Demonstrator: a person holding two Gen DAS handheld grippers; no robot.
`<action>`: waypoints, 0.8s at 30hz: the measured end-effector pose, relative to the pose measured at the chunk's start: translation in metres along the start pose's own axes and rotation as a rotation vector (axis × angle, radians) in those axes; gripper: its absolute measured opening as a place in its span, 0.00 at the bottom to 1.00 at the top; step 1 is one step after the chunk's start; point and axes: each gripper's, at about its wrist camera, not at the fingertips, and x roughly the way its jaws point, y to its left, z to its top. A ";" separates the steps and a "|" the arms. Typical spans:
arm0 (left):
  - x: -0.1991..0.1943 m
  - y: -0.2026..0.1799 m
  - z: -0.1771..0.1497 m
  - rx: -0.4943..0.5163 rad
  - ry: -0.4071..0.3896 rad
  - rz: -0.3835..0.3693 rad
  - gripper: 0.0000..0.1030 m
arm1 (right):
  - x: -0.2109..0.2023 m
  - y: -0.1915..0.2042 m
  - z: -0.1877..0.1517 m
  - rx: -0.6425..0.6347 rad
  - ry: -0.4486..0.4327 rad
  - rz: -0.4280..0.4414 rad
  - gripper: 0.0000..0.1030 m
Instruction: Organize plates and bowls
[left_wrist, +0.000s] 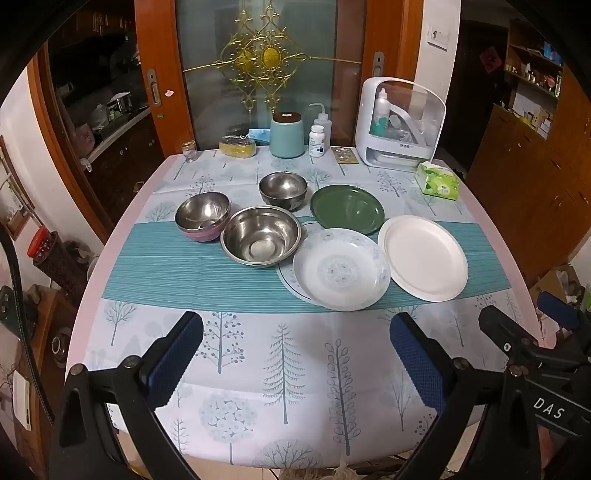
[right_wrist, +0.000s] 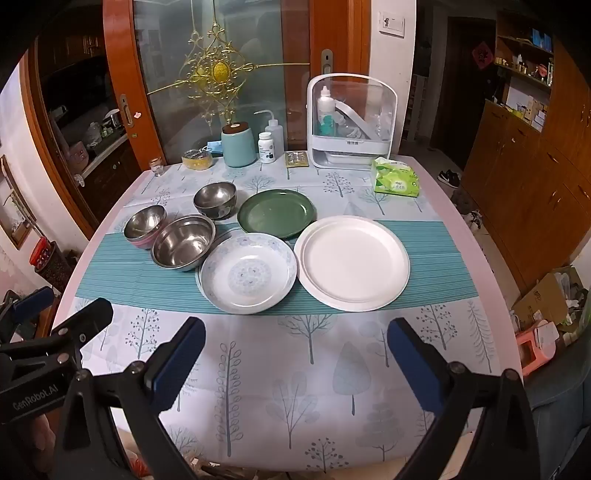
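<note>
Three steel bowls stand on the table: a large one, a pink-bottomed one to its left, a dark one behind. To the right lie a green plate, a blue-patterned white plate and a plain white plate. My left gripper and right gripper are both open and empty, above the table's near part, short of the dishes.
At the table's far edge stand a teal canister, a pill bottle, a squeeze bottle, a white storage box, a tissue pack and a small glass jar. Wooden cabinets flank the table.
</note>
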 end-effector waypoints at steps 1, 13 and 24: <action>0.000 0.001 0.000 -0.006 0.001 -0.004 0.98 | 0.000 0.000 0.000 0.001 0.003 0.002 0.97; 0.000 0.000 0.004 -0.005 -0.020 -0.006 0.98 | 0.000 0.001 0.000 0.005 0.004 0.010 0.97; 0.003 0.006 -0.001 -0.012 -0.002 -0.024 0.98 | 0.000 0.003 -0.002 0.006 0.003 0.006 0.97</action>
